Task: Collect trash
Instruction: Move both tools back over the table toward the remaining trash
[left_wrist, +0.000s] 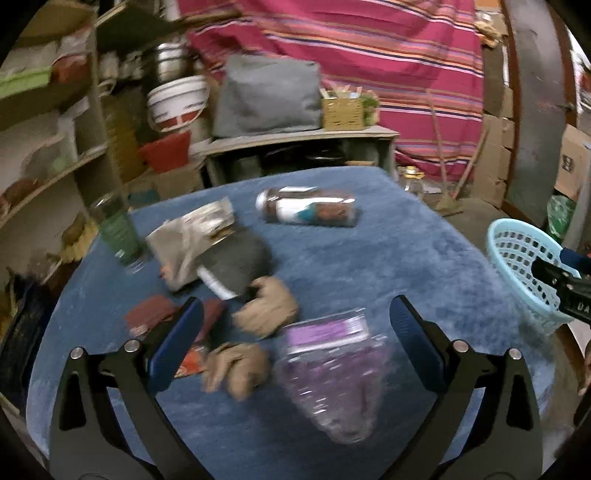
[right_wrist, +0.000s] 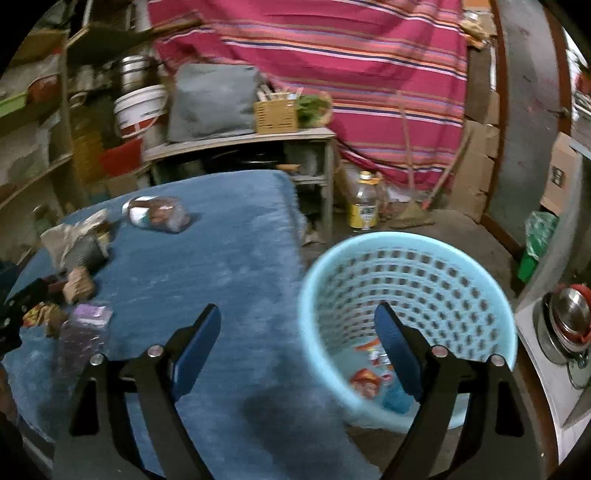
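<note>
My left gripper (left_wrist: 295, 308) is open above the blue-covered table (left_wrist: 388, 240), with nothing between its fingers. Just below it lies a clear plastic bag with a purple label (left_wrist: 332, 369). Two crumpled brown papers (left_wrist: 267, 308) (left_wrist: 236, 369), a red wrapper (left_wrist: 147, 314), a grey and white packet (left_wrist: 207, 247) and a lying bottle (left_wrist: 306, 205) are spread further left and back. My right gripper (right_wrist: 297, 314) is open and empty over the near rim of the light blue basket (right_wrist: 406, 247). A colourful wrapper (right_wrist: 369, 378) lies in the basket's bottom.
The basket stands on the floor off the table's right edge. Shelves (left_wrist: 55, 147) crowd the left. Behind are a low bench (left_wrist: 295, 136) with a grey cushion and wicker box, a white bucket (left_wrist: 177, 103) and a striped cloth. A yellow-labelled bottle (right_wrist: 364, 201) stands on the floor.
</note>
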